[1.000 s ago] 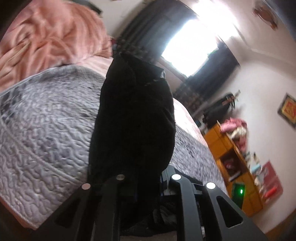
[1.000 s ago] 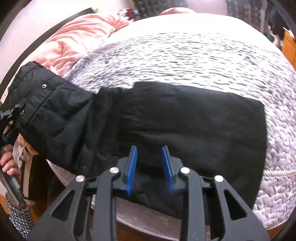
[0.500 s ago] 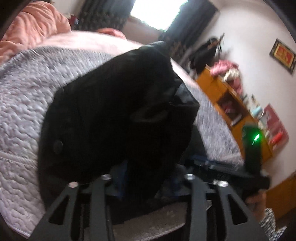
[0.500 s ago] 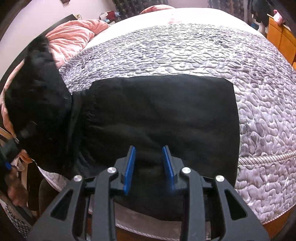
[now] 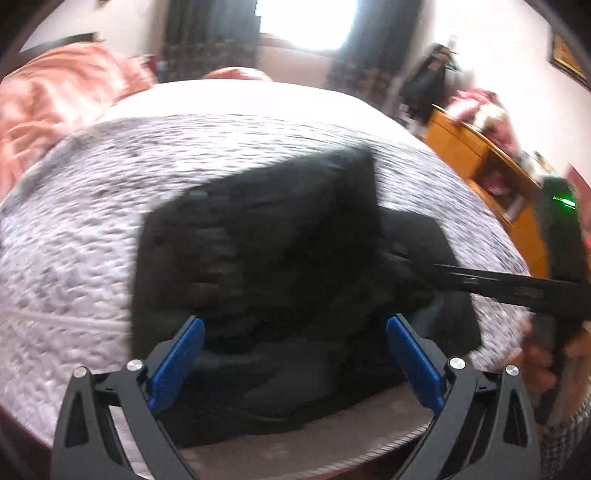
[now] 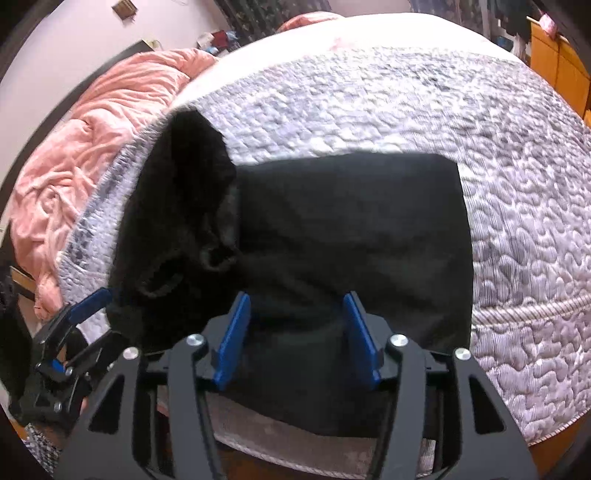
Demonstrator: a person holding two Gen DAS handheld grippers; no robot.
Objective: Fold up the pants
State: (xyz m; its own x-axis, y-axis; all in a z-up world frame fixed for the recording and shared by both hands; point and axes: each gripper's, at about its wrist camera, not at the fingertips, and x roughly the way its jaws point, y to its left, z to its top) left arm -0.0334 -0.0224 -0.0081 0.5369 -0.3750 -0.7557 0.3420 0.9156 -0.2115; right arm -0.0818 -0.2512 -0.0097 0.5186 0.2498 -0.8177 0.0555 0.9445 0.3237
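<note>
The black pants (image 6: 351, 229) lie folded on the grey quilted bedspread (image 6: 517, 206), near the bed's front edge. One end is laid over the rest in a rumpled heap (image 6: 184, 206) on the left. My left gripper (image 5: 294, 320) hovers just above the pants (image 5: 258, 240), its jaws opening wide, and no cloth touches the blue pads (image 5: 177, 362). My right gripper (image 6: 295, 299) is at the near edge with its jaws opening. A ridge of black cloth sits between its pads (image 6: 232, 339) without being pinched. Each gripper shows at the edge of the other's view.
A pink duvet (image 6: 92, 147) is bunched at the bed's far left. An orange wooden cabinet (image 5: 480, 158) stands to the right of the bed. A bright window with dark curtains (image 5: 306, 26) is behind. A hand (image 5: 546, 354) holds the right gripper's handle.
The left gripper carried the hanging end of the pants over onto the rest, then opened wide and let go. The right gripper's jaws spread apart from their narrow grip on the near edge.
</note>
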